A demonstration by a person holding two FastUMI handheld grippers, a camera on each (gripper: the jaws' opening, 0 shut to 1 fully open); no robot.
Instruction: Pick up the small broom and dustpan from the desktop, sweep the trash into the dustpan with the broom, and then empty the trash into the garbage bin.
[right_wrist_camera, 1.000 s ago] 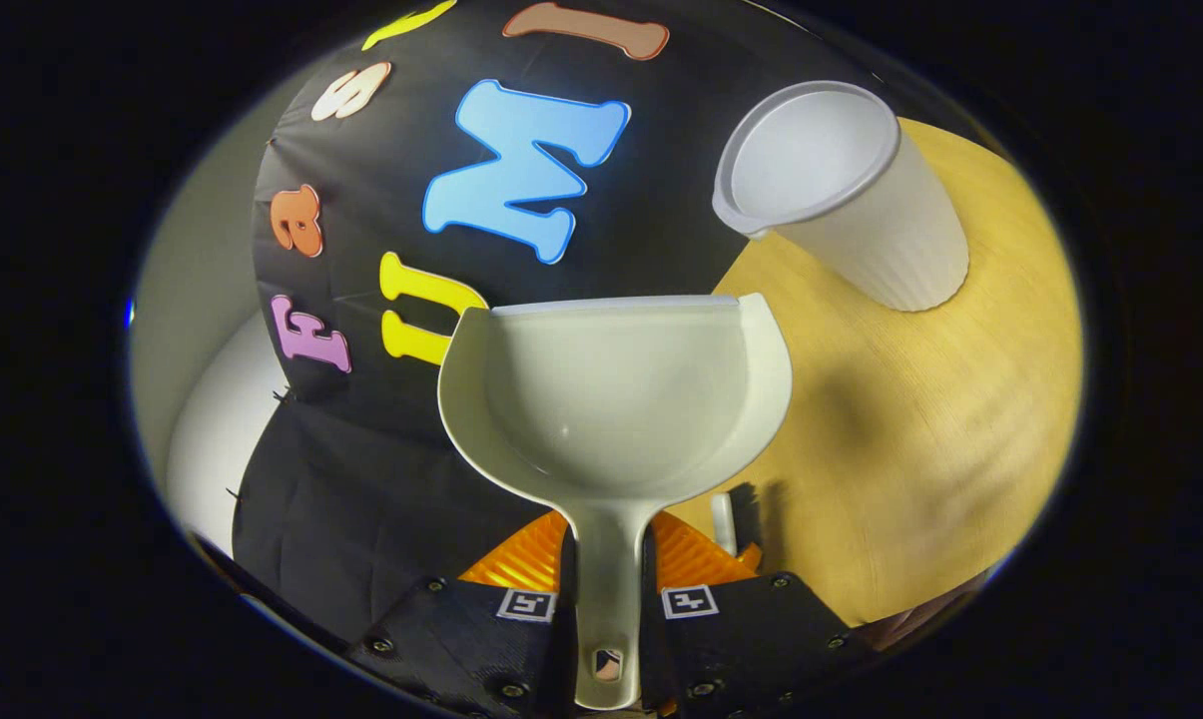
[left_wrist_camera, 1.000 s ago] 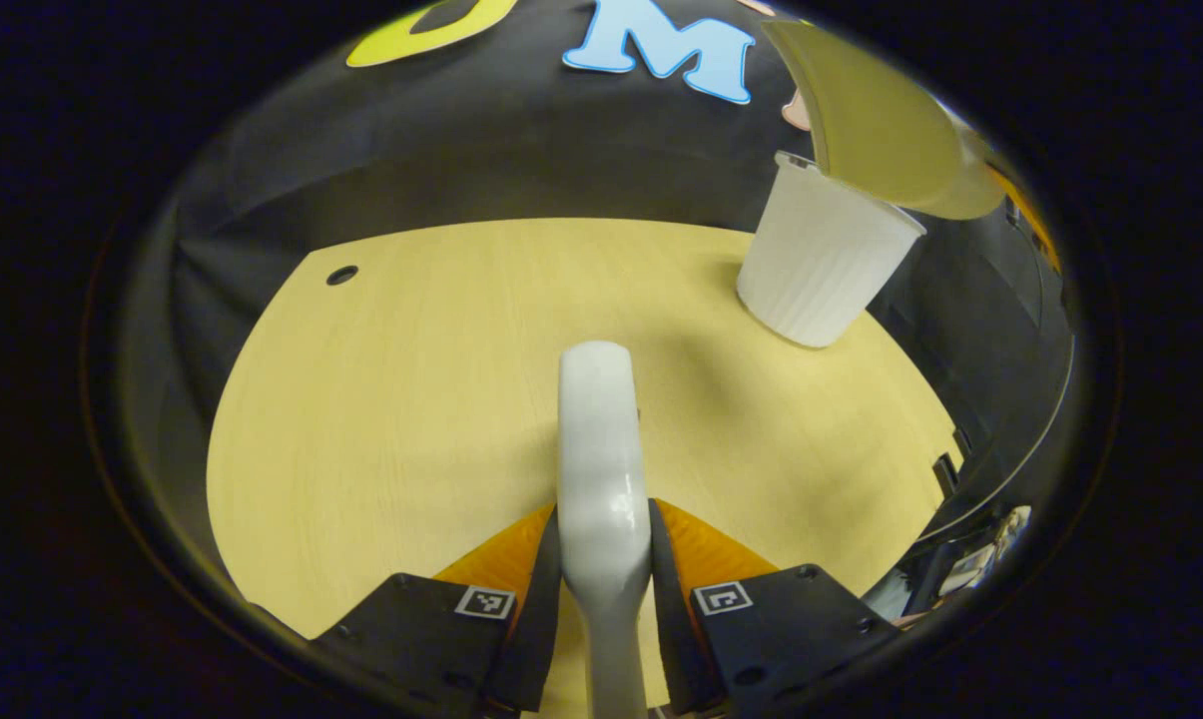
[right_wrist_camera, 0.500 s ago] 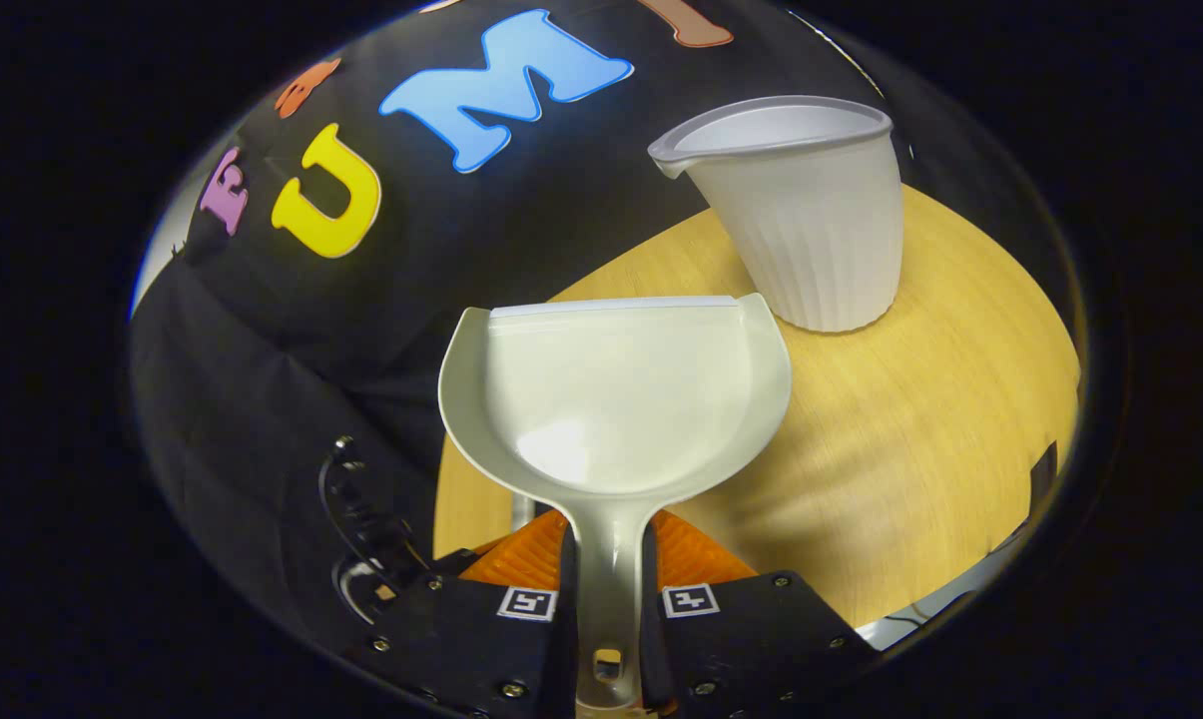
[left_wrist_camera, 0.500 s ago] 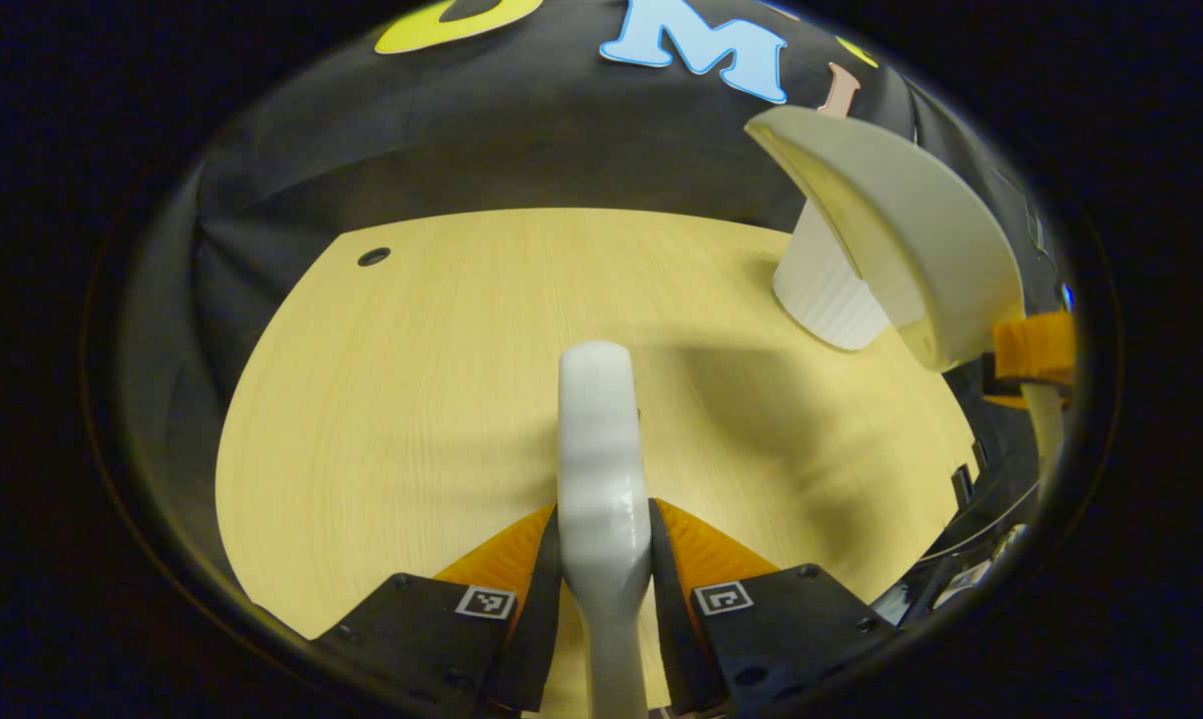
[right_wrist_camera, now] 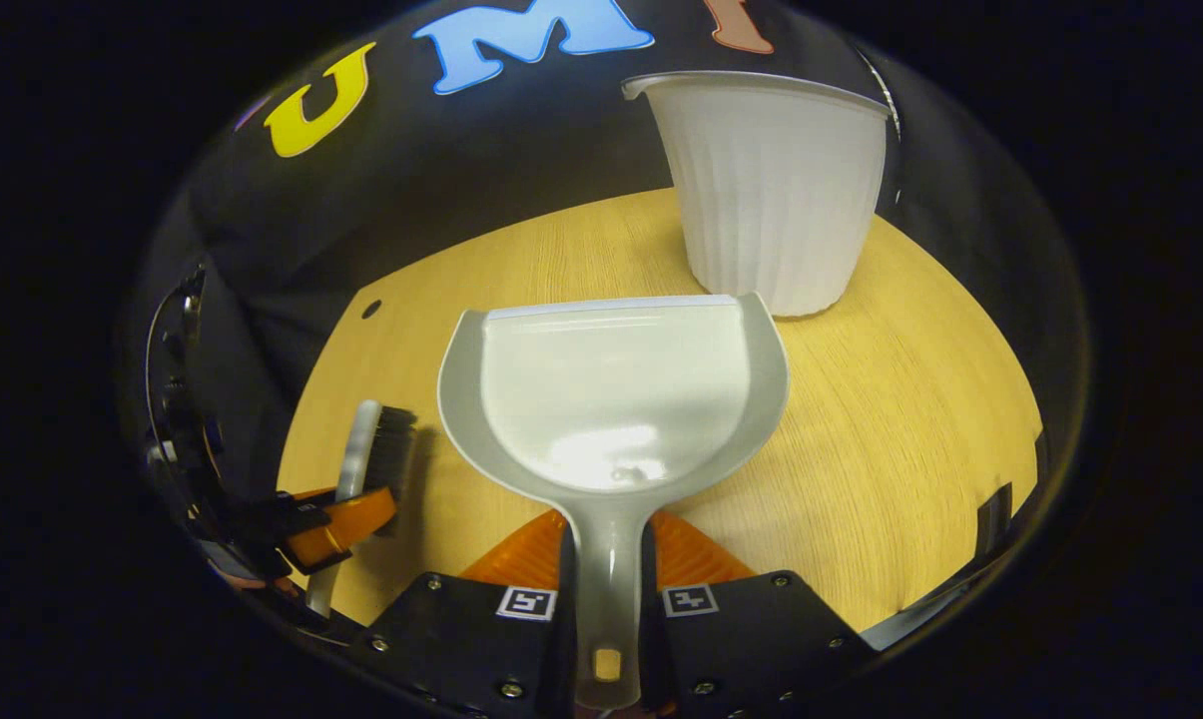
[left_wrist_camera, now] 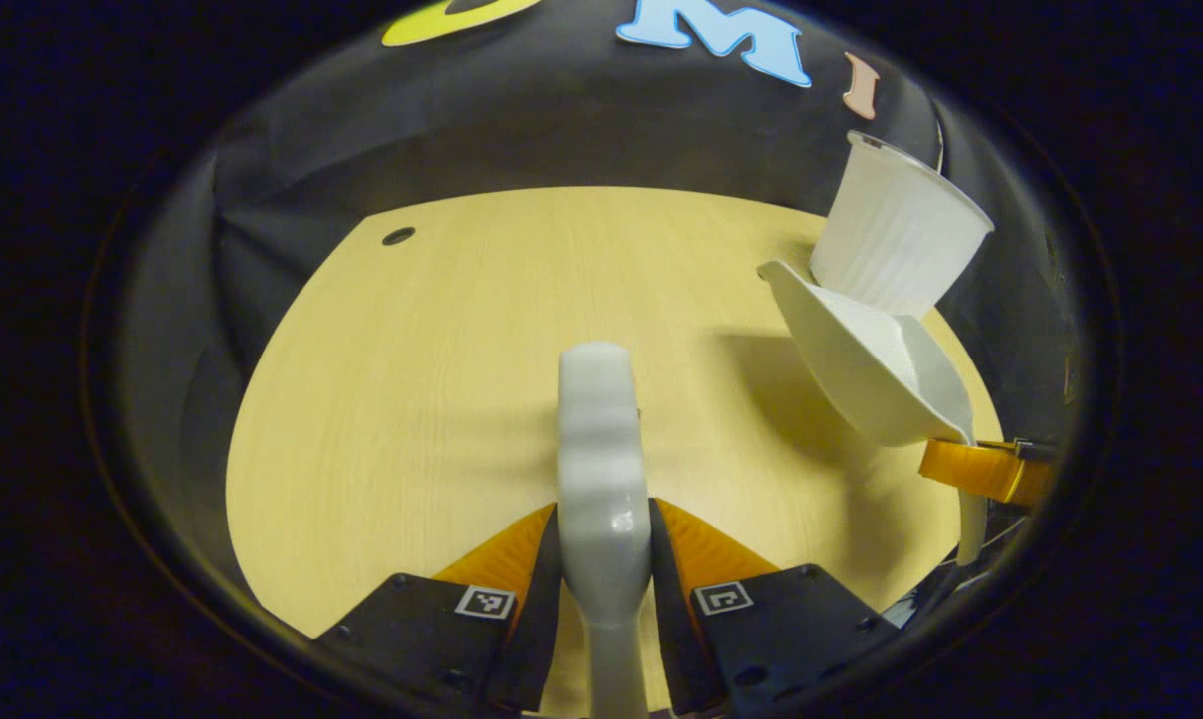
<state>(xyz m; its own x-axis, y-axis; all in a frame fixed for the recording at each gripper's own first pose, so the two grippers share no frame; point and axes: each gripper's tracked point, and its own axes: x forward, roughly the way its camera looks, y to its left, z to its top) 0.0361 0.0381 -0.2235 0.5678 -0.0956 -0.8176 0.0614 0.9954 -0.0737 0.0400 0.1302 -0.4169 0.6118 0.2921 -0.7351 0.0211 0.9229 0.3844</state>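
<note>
Handles first, nearest to us: at six o'clock in the right gripper view our right gripper has both fingers pinched on the stem of the dustpan, and at six o'clock in the left gripper view our left gripper has both fingers pinched on the pale handle of the small broom, which runs straight ahead over the desktop. A little farther out, the dustpan's scoop faces us in the right gripper view and looks bare but for a glint of light; we see no trash in it. At eight o'clock in that view we see the broom's dark bristles in the other gripper, just above the wood. At three o'clock in the left gripper view the dustpan hangs tilted over the desktop's edge, its lip pointing toward the garbage bin. Farthest off, the white ribbed bin stands upright at one o'clock in both views, near the back edge of the desktop. We spot no trash on the visible wood. We judge that picking up, sweeping and emptying are done; setting the tools down may be all that remains.
</note>
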